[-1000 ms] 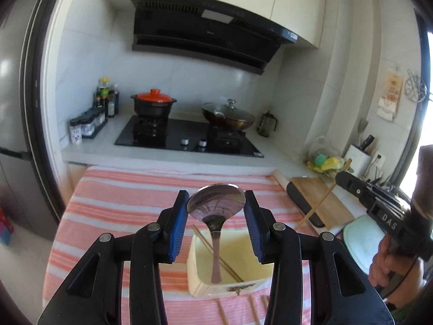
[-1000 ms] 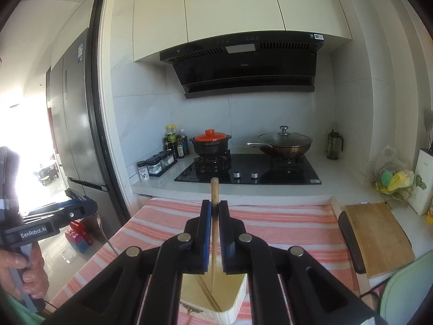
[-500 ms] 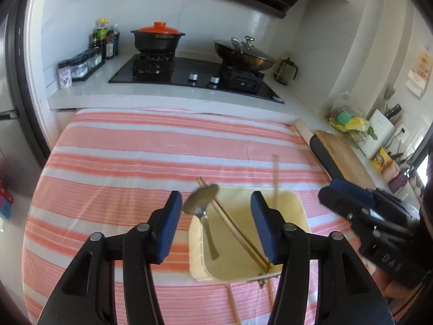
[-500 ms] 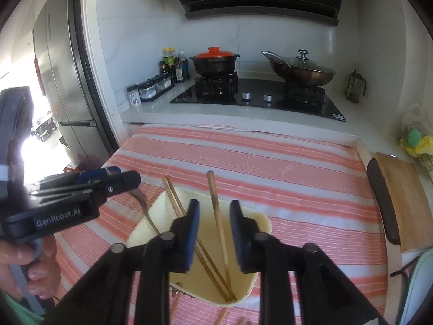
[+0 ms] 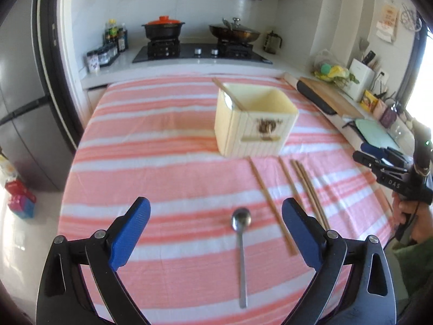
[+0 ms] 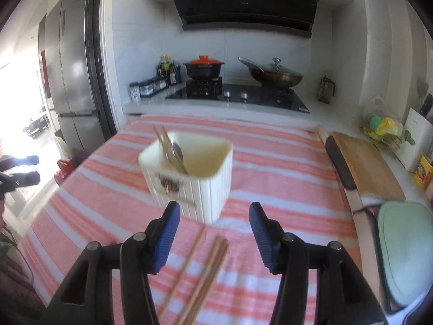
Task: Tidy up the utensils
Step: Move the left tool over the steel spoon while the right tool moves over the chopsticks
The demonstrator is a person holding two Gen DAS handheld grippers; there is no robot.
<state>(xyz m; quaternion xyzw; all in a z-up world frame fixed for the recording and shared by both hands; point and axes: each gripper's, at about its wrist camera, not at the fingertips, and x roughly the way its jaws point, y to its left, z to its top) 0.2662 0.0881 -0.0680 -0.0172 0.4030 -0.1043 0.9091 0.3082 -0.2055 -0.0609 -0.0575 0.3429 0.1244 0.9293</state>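
A cream utensil holder stands on the striped tablecloth; chopsticks and a spoon lean inside it. In the left wrist view a metal spoon lies on the cloth between the fingers of my open, empty left gripper. Several wooden chopsticks lie to its right. My right gripper is open and empty, above loose chopsticks in front of the holder. It also shows at the right of the left wrist view.
A cooktop with an orange-lidded pot and a wok is at the back. A wooden cutting board and a pale green board lie right of the table. A fridge stands left.
The spoon and the chopstick I held a second ago were let go into the holder. Both grippers have opened wide and drawn back toward the near side of the table.
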